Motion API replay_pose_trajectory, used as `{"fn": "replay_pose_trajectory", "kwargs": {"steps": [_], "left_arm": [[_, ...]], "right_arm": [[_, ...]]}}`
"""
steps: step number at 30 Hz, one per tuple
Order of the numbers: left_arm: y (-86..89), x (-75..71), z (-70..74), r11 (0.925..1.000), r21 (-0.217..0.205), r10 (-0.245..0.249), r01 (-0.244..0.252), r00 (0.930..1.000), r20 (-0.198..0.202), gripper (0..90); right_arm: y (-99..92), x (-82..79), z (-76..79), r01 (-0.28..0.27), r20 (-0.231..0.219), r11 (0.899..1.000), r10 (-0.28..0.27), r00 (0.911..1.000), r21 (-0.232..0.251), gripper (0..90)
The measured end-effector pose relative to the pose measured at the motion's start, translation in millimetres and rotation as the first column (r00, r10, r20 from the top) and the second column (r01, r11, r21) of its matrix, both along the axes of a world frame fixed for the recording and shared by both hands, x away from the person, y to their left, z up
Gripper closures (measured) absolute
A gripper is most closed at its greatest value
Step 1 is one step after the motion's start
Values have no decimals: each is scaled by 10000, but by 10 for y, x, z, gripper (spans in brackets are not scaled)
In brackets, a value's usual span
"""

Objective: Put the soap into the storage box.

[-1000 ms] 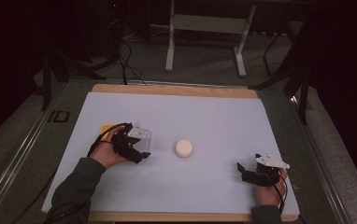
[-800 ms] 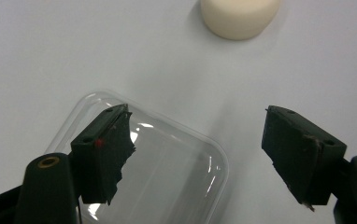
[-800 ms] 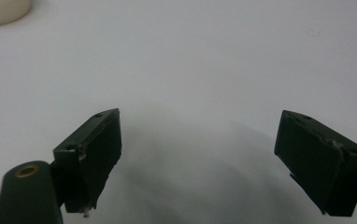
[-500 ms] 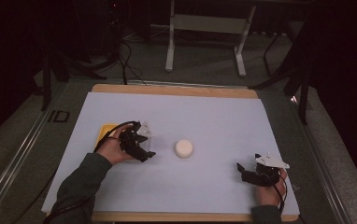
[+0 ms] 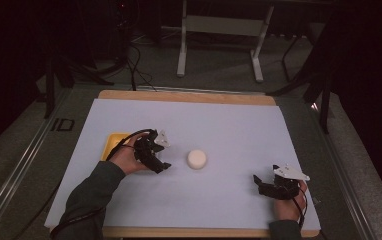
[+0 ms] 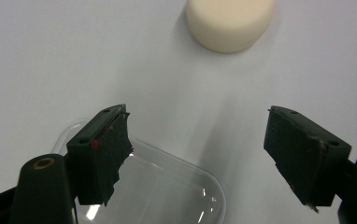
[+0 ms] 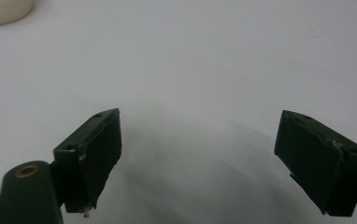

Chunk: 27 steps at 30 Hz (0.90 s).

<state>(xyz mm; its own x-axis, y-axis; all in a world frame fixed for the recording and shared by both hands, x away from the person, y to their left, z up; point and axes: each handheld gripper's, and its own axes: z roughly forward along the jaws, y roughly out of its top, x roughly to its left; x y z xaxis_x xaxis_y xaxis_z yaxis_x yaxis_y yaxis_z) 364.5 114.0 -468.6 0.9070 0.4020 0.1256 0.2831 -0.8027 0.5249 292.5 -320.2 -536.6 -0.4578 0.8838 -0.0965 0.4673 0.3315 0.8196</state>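
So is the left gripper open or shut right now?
Open. In the left gripper view the left gripper has its black jaws wide apart, pressing on nothing; a clear lid lies beneath them and the white puck sits ahead.

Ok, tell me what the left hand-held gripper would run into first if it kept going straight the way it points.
Probably the cream round block: it lies ahead of the left hand-held gripper, slightly right of centre, with bare white table cover between. The open jaws sit above a clear lid.

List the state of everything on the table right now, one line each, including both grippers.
left gripper: open, nothing between the jaws, over the clear lid's edge
right gripper: open, empty, above bare sheet
clear lid: lying flat on the sheet
cream round block: resting flat at mid-table, untouched
yellow tray: flat on the sheet, partly hidden behind the left hand
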Motion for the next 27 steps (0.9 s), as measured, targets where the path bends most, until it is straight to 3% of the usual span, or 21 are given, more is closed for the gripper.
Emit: {"fn": "replay_pose_trajectory", "kwargs": {"steps": [27], "left_arm": [[-244, 131, 10, 9977, 515, -417, 430, 9988, -276, 204]], "right_arm": [[0, 0, 0, -10, -4, 10000, 10, 10000, -6, 148]]}}
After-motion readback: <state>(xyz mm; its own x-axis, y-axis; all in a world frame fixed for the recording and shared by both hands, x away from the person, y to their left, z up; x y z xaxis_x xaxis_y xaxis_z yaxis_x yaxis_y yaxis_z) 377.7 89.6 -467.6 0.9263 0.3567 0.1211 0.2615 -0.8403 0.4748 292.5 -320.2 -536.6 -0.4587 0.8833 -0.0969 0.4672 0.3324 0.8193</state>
